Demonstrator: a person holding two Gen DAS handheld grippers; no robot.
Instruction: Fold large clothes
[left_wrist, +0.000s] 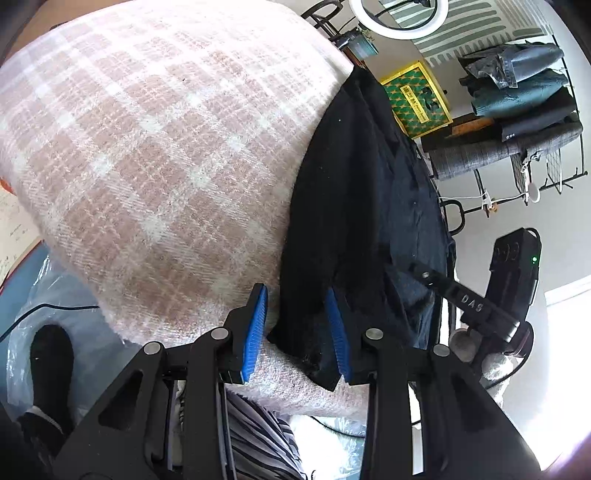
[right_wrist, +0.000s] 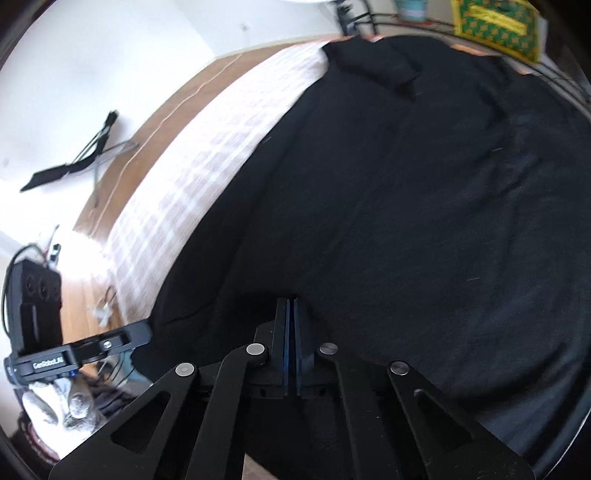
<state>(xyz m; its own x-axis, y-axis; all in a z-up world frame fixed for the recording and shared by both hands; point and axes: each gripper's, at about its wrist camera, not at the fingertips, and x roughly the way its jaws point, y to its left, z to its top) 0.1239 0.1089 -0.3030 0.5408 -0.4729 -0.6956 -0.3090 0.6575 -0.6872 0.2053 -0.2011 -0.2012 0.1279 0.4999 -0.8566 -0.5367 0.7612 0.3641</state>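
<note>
The black garment (right_wrist: 424, 206) lies spread over a surface covered with a pink-and-white checked blanket (left_wrist: 155, 147). It takes the right part of this surface, and its left edge runs along the bare blanket. Whether the surface below is a bed or a desk, I cannot tell. The cloth looks soft and limp, a little fuzzy like knit or fleece, with lint on it. In my judgement it is light for its size, it will sag and drag when lifted, and it is not slippery or fragile. A pinch at one point will only raise a peak, so the good places to hold are the corners and the hem, both at the same time.

The left claw (left_wrist: 295, 325) stands narrowly open at the near corner of the garment. The corner lies between the blue pads (left_wrist: 256, 328): the right one is against the cloth, the left one is clear of it over the blanket. So it does not grip yet, I think.

The right claw (right_wrist: 291, 332) is closed tightly, its pads meet at the near edge of the black cloth. If a thin fold is caught between them, I cannot see; the picture is blurred and all is dark there.

Around stand a ring light (left_wrist: 399, 18), a yellow-framed green box (left_wrist: 417, 99) and a rack with jeans and dark clothes (left_wrist: 517, 85). On the wooden floor lies a black hanger (right_wrist: 81, 155).
</note>
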